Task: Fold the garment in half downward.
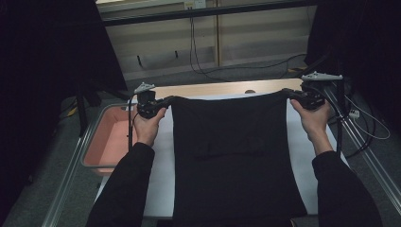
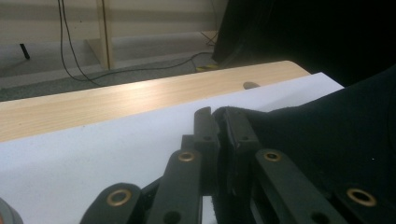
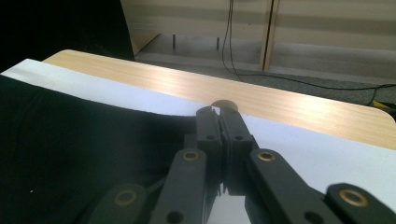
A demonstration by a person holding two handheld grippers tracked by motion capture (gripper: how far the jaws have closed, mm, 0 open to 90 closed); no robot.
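Both tongs on cloth [image 1: 231, 151] corners

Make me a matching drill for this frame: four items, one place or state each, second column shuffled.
1 black cloth
2 pink bin
3 left gripper
4 right gripper

A beside the table's left edge
B clamped on the cloth's far left corner
C spread over the white sheet
D clamped on the cloth's far right corner

Pairs: 1-C, 2-A, 3-B, 4-D
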